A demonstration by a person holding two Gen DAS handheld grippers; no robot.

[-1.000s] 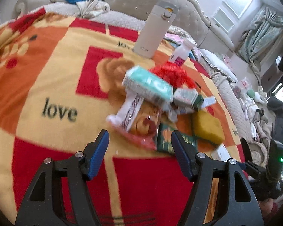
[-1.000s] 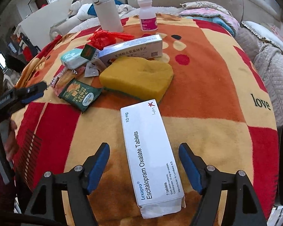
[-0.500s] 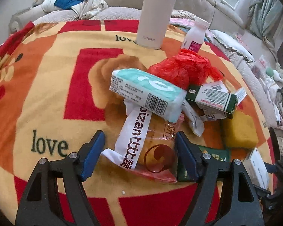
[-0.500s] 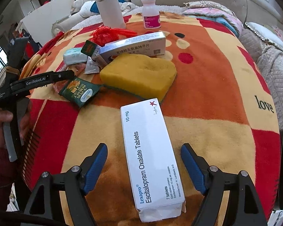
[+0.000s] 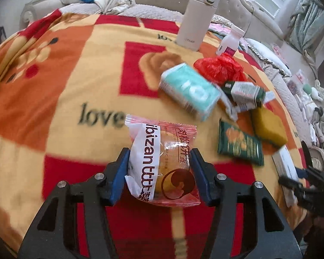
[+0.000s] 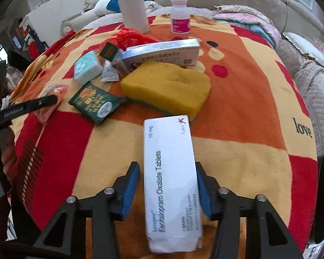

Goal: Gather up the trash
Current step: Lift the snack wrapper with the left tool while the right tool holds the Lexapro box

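While both jaws close, my left gripper (image 5: pixel 159 173) clamps the snack packet (image 5: pixel 162 161), lower centre; right gripper (image 6: pixel 167 190) straddles the tablet box (image 6: pixel 170 179), prob. not yet pinched, ready for lifting.

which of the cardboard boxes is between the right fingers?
The long white tablets box, lying flat in front of the yellow sponge. The blue-and-white box and teal box sit further back in the pile.

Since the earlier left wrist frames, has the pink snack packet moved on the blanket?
Yes. The snack packet lay under the teal box in the pile; now it sits apart, nearer the camera beside the "love" print, between the left gripper fingers.
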